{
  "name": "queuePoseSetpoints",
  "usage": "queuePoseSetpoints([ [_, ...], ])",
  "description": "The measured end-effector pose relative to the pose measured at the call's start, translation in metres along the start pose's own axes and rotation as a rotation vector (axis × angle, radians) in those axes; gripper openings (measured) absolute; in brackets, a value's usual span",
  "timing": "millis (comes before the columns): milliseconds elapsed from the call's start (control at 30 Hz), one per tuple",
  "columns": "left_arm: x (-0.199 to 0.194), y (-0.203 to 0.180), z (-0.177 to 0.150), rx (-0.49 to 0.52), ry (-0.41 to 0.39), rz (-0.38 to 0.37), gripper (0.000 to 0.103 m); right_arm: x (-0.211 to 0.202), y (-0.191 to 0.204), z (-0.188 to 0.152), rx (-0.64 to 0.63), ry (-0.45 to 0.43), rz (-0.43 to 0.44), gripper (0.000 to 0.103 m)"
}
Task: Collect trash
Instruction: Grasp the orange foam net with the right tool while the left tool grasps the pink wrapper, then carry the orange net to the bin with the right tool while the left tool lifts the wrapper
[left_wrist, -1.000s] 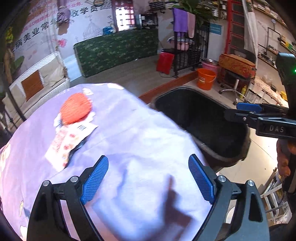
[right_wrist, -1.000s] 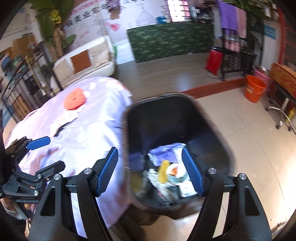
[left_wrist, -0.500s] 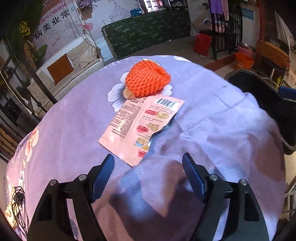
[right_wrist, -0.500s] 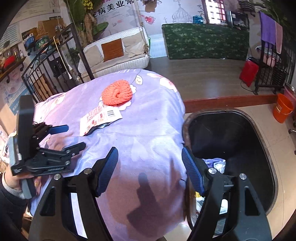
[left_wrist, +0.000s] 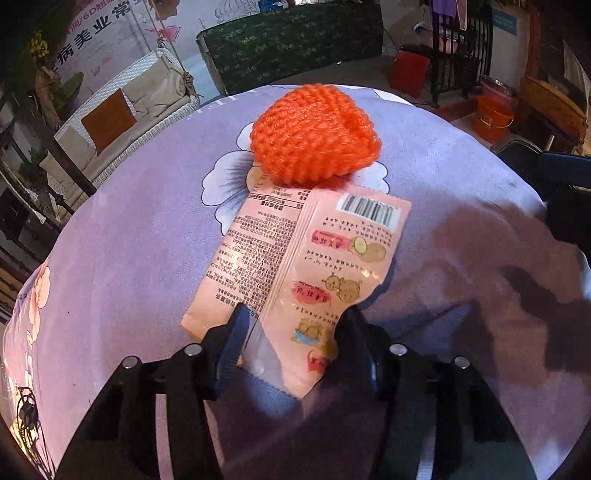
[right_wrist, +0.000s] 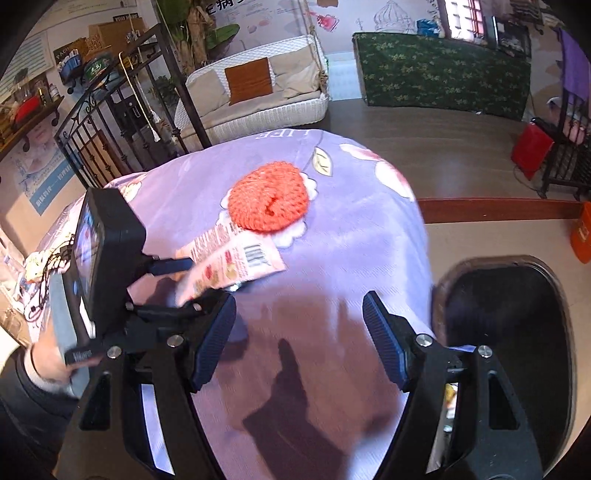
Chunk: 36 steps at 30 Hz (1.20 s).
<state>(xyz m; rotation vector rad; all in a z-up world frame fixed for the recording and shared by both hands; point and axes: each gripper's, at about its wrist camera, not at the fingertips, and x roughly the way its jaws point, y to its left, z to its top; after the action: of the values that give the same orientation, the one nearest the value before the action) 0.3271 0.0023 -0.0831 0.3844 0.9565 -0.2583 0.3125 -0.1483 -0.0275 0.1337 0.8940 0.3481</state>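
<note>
Left wrist view: pink snack wrapper (left_wrist: 306, 266) lies flat on the lilac flowered cloth (left_wrist: 122, 251) covering the counter, its near end sitting between the left gripper (left_wrist: 295, 332) fingers, which straddle it, narrowed but with daylight on both sides, not visibly pinching. Just beyond, touching the wrapper's far edge, sits an orange foam fruit net (left_wrist: 314, 134). From the right wrist, the right gripper (right_wrist: 299, 332) hangs wide open, holding nothing, above the cloth. Black trash bin (right_wrist: 517, 321) stands beside the counter's right edge.
</note>
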Motion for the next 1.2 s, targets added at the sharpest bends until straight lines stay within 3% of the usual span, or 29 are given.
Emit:
queuePoseSetpoints([
  [167,-0.006,0.009,-0.003,-0.051,-0.03,-0.017,0.034,0.047,0.001,0.033,0.061,0.024,0.072,0.071],
  [367,-0.015,0.013,-0.009,-0.072,-0.064,-0.032,0.028,0.09,-0.007,0.061,0.192,0.053,0.141,0.069],
  [433,-0.018,0.011,-0.009,-0.069,-0.072,-0.028,0.027,0.099,-0.007,0.063,0.206,0.057,0.149,0.053],
  [500,-0.021,0.011,-0.011,-0.076,-0.078,-0.029,0.026,0.102,-0.009,0.062,0.226,0.051,0.146,0.028],
  [533,-0.022,0.011,-0.011,-0.083,-0.081,-0.034,0.026,0.101,-0.01,0.063,0.233,0.047,0.147,0.025],
  [600,-0.026,0.012,-0.014,-0.103,-0.092,-0.038,0.025,0.092,-0.01,0.057,0.242,0.018,0.168,0.02],
  [833,-0.046,0.01,-0.019,-0.152,-0.146,-0.058,0.024,0.047,-0.001,0.044,0.178,-0.084,0.155,0.019],
  [1033,-0.075,0.002,-0.025,-0.189,-0.212,-0.081,0.024,-0.003,0.0,0.026,0.103,-0.154,0.107,0.019],
  [1200,-0.104,-0.015,-0.033,-0.223,-0.264,-0.116,0.024,-0.046,-0.023,-0.002,0.121,-0.205,0.061,0.019],
])
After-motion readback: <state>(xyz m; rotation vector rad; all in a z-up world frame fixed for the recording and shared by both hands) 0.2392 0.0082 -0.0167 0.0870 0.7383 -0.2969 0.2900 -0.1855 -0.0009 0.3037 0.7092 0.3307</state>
